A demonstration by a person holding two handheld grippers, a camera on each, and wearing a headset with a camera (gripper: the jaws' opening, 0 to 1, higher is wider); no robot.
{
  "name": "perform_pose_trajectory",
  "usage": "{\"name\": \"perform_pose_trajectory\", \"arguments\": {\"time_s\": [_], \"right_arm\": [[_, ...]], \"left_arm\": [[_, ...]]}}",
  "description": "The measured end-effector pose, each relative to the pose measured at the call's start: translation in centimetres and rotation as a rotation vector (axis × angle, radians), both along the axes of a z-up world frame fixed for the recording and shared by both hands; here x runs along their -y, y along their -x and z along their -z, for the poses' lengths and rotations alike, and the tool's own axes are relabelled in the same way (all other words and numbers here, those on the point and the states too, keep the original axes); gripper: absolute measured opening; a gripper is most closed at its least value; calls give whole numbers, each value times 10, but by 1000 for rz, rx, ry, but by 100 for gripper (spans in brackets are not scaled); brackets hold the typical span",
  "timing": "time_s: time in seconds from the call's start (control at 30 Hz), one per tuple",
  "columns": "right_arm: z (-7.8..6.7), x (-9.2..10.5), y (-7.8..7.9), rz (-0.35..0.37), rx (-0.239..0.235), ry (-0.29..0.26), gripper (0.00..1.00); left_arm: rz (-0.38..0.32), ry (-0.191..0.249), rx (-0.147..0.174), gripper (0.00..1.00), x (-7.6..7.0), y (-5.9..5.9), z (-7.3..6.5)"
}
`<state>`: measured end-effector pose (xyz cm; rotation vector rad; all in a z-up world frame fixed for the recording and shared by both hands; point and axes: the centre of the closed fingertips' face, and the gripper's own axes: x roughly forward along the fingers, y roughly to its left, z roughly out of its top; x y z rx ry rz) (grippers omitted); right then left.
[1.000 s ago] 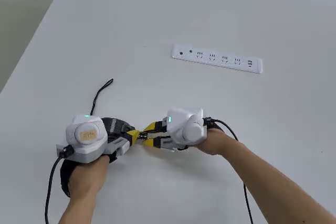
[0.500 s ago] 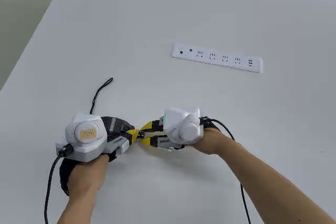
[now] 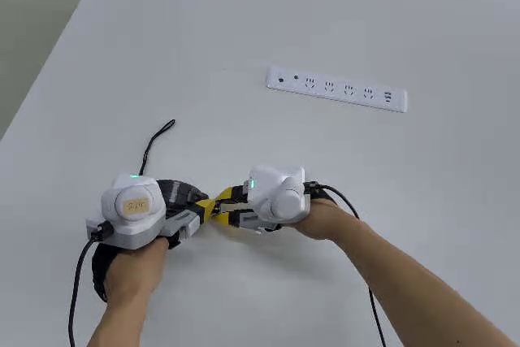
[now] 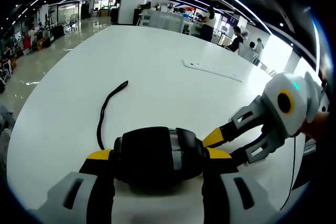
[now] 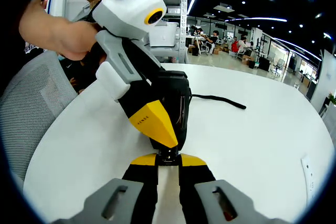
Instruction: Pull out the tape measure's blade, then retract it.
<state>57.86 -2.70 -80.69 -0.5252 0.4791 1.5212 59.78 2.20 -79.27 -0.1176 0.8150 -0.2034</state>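
The left gripper's (image 4: 157,157) jaws are clamped on both sides of the black tape measure (image 4: 152,142), held low over the white table (image 3: 244,38). The right gripper (image 5: 168,160) meets the case's mouth, jaws drawn close and seemingly pinching the blade tip (image 5: 168,155). A black strap (image 3: 154,145) trails off; a power strip (image 3: 337,89) lies well apart

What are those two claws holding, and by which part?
The left claw clamps the tape measure by its case's two sides; the right claw pinches the blade's end hook at the case's mouth.
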Motion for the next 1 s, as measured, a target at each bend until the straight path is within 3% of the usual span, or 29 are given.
{"name": "perform_pose_trajectory", "arguments": {"time_s": [0.53,1.0], "right_arm": [[2,-5,2,24,-21,-14,13],[6,-3,5,59,-48,-18,14]], "left_arm": [[6,-4,-7,65,1,1,1],[34,-33,-21,66,5,4,3]]}}
